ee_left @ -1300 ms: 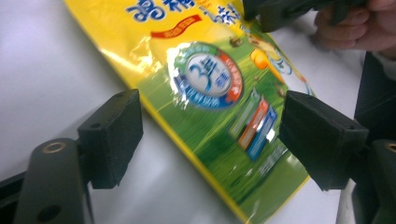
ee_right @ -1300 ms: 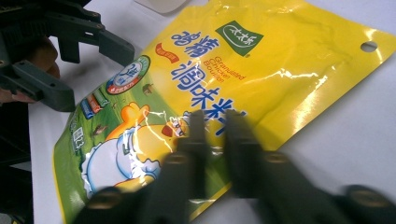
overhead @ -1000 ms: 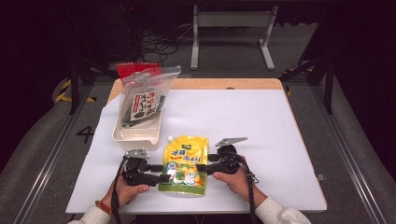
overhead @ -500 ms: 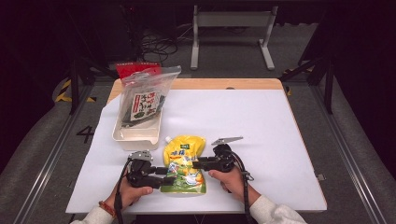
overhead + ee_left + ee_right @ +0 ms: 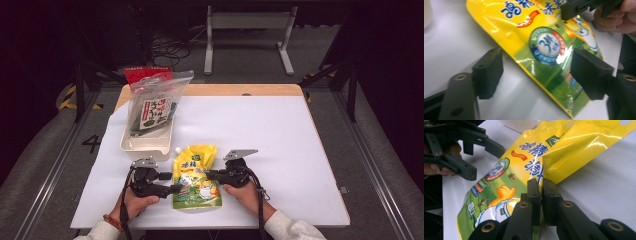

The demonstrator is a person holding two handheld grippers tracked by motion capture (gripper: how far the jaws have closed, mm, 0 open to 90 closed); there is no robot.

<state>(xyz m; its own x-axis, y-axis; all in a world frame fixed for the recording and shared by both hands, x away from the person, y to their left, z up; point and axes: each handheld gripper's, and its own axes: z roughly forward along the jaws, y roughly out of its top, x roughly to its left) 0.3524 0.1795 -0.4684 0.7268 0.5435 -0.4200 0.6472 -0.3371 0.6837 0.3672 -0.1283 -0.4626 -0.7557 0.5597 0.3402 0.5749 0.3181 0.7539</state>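
A yellow and green spouted pouch (image 5: 196, 176) lies flat on the white table near the front edge. My right gripper (image 5: 541, 192) is shut on the pouch's right edge (image 5: 549, 160), which lifts a little off the table; in the high view it sits at the pouch's right side (image 5: 209, 174). My left gripper (image 5: 539, 72) is open, its jaws straddling the pouch's left edge (image 5: 544, 47) without pinching it, and the high view shows it left of the pouch (image 5: 169, 183). The right gripper's jaw tip (image 5: 579, 7) shows beyond.
A white tray (image 5: 131, 145) stands behind the pouch at the left, holding a clear bag of dark food (image 5: 152, 107). A red packet (image 5: 145, 75) lies behind it. The table's right half (image 5: 280, 140) is bare white surface.
The right gripper has slid left onto the pouch's right edge and shut on it. The left gripper has edged slightly closer to the pouch's left edge.
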